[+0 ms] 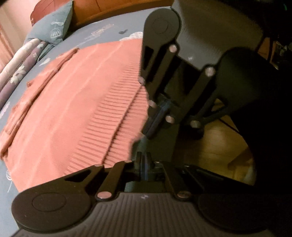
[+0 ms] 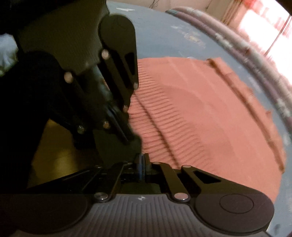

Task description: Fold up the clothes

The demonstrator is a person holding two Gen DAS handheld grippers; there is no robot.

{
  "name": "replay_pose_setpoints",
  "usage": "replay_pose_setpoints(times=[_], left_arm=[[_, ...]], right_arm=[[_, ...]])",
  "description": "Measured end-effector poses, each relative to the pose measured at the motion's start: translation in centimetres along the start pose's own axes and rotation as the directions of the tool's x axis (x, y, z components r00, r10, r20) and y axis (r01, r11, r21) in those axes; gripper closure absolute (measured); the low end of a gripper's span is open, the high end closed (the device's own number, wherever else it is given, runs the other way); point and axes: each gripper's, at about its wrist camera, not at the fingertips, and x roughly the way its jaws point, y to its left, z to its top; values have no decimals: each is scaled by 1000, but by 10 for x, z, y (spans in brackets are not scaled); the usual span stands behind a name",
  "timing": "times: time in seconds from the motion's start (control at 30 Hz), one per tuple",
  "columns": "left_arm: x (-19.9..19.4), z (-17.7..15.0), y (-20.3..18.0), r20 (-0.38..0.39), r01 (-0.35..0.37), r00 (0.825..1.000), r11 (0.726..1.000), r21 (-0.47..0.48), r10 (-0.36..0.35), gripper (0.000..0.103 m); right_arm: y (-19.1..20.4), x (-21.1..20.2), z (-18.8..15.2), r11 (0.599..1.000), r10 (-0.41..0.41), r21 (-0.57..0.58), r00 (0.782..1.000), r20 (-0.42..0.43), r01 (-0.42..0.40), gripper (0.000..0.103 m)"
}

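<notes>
A coral knit sweater [image 1: 76, 102] [image 2: 209, 118] lies flat on a blue-grey bed sheet [image 1: 113, 27]. Its ribbed hem runs along the near edge of the bed. My left gripper [image 1: 144, 160] is shut, its tips at the hem's edge by the mattress side. My right gripper [image 2: 142, 158] is also shut, pinching the same hem edge a short way along. Each gripper shows in the other's view: the right gripper [image 1: 148, 133] comes in from above, and the left gripper [image 2: 128, 140] enters from the upper left. The tips sit close together. Blur and shadow hide the fabric between the pads.
A blue-grey pillow [image 1: 53, 29] and a rolled floral quilt [image 1: 20, 69] [image 2: 255, 60] lie along the far side of the bed, by a wooden headboard [image 1: 109, 9]. Wooden floor [image 1: 219, 145] [image 2: 54, 155] shows beyond the bed's near edge. A dark sleeve [image 1: 264, 109] is behind the right gripper.
</notes>
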Motion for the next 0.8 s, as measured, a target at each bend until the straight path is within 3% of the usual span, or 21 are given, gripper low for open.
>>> replay_pose_setpoints(times=[0.07,0.13,0.27,0.4,0.5,0.7,0.73,0.8], left_arm=[[-5,-1,1,16,-24,1000,1000,-10,24,98],[-12,-1,1,31,-53,998,998,-16,53,96],[-16,-1,-2,33,-118,993,992,38,117,93],[-7,5,-1,48,-153,987,987,55,150,93],[-1,11,6,81,-100,992,995,3,100,93],[0,6,22,36,56,998,985,-161,-50,93],[-3,5,21,18,76,997,984,-161,-74,91],[-12,2,16,3,56,998,991,-124,-56,90]], right_arm=[[2,-5,-1,998,56,26,998,19,-56,102],[1,-14,-3,998,32,56,998,53,-35,96],[-2,-23,-7,992,-123,30,990,68,121,84],[-8,-18,-9,987,-159,27,986,41,158,83],[-20,-15,-13,982,-162,107,986,30,158,74],[-35,-17,-39,954,-89,288,996,21,79,64],[-34,-22,-43,950,-70,308,997,27,59,64],[-35,-32,-50,941,-82,332,996,35,66,63]])
